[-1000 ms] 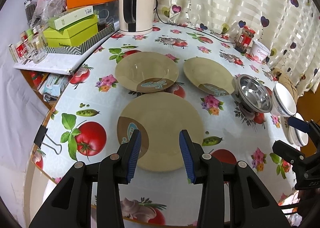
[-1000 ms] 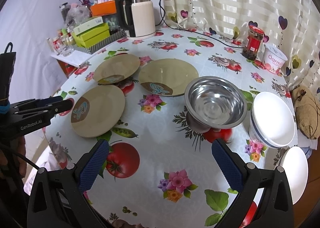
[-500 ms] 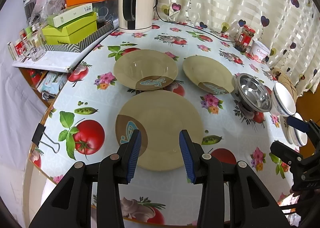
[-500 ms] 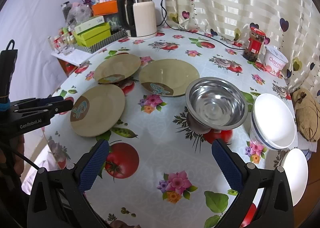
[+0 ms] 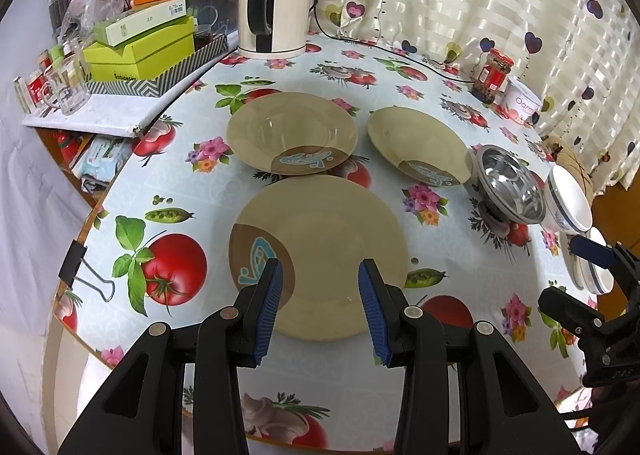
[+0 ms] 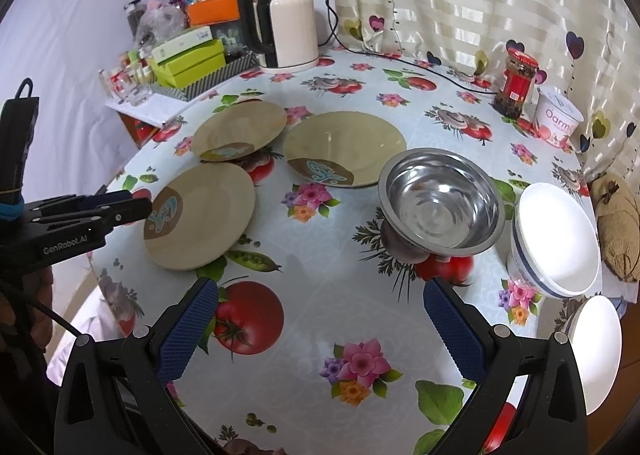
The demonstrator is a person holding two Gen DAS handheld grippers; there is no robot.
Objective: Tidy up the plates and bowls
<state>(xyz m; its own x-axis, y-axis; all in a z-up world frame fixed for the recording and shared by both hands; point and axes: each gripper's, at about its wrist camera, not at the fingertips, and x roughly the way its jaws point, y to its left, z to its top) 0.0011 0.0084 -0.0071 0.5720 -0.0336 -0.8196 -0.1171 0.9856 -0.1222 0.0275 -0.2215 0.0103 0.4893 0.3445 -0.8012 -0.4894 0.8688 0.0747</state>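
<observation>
Glossy fruit-print oilcloth covers your tabletop (image 5: 192,183); your left gripper (image 5: 320,305) hangs released above the near tan plate (image 5: 332,247), two matching plates behind. From your right gripper (image 6: 320,325), spread wide and empty, a shiny steel bowl (image 6: 440,203) sits empty beside stacked white bowls (image 6: 556,239).

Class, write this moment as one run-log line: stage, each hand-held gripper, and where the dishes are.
stage: before first pick | left hand-held gripper: open over near plate | right hand-held gripper: open, empty, near steel bowl | dishes: unstacked
</observation>
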